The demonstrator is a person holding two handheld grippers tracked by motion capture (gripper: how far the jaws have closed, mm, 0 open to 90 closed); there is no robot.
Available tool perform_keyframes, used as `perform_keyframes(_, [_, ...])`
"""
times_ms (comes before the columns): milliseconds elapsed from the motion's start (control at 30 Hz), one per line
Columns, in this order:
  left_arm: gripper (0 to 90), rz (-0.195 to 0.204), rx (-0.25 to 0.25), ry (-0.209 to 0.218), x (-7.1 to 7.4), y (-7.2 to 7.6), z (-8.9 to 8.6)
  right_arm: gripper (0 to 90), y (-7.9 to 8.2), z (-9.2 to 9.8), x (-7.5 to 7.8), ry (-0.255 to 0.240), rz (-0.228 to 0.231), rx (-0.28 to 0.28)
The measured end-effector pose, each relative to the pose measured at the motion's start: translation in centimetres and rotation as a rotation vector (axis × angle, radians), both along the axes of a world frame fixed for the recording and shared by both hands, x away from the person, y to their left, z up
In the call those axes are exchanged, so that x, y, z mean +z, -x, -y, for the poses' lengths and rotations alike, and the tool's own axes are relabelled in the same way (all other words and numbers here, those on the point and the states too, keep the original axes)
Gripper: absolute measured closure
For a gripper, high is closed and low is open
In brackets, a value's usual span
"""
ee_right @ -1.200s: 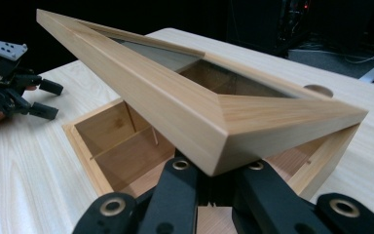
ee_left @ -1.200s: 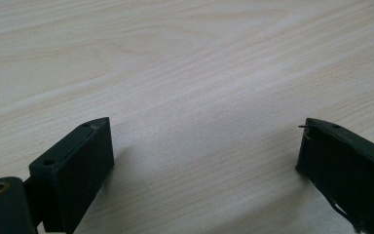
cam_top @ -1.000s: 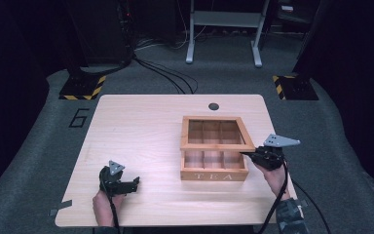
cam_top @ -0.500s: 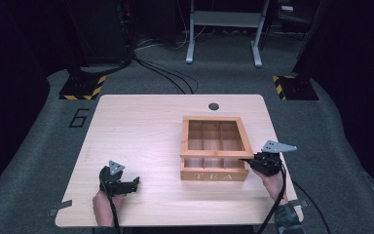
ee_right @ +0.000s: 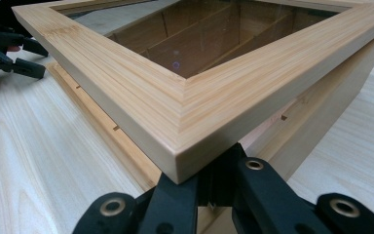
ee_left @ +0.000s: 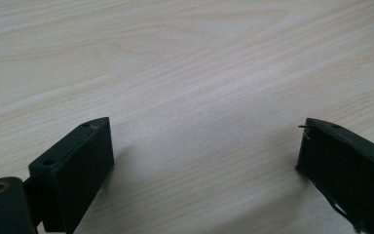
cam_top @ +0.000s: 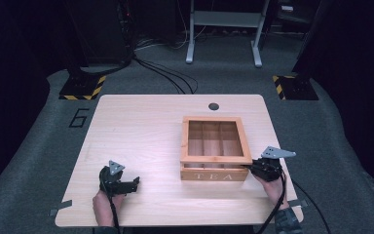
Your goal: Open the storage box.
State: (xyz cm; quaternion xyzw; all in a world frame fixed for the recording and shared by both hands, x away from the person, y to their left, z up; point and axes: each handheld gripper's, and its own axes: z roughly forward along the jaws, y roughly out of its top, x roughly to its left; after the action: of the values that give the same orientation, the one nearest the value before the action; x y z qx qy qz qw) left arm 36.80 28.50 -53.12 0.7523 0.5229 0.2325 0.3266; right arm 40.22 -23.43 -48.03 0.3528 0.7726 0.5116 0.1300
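right gripper (cam_top: 265, 168) sits at the near right corner of the tea box (cam_top: 215, 148), its jaws tucked under the lifted lid (ee_right: 185, 105); whether they pinch it i cannot tell. left gripper (cam_top: 118, 183) rests on the table (cam_top: 141, 126) well apart from the box, jaws wide. that lid looks stiff and light, wood frame round a clear pane, likely fragile; better to take it by the frame edge.

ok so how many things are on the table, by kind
wooden tea box: 1
handheld grippers: 2, the left gripper and the right gripper
cable hole in the table: 1, the dark grommet
total: 4
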Motion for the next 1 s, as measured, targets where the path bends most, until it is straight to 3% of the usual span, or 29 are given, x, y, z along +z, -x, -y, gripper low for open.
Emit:
perform_keyframes(800, [5.9,0.001,0.001,-0.003,0.0,0.0,0.0,89.9,1.1,0.3,-0.1,-0.013,0.002,-0.005])
perform_keyframes(1000, [5.9,0.002,0.000,-0.002,0.0,0.0,0.0,89.5,2.4,0.9,-0.1,-0.031,0.005,-0.014])
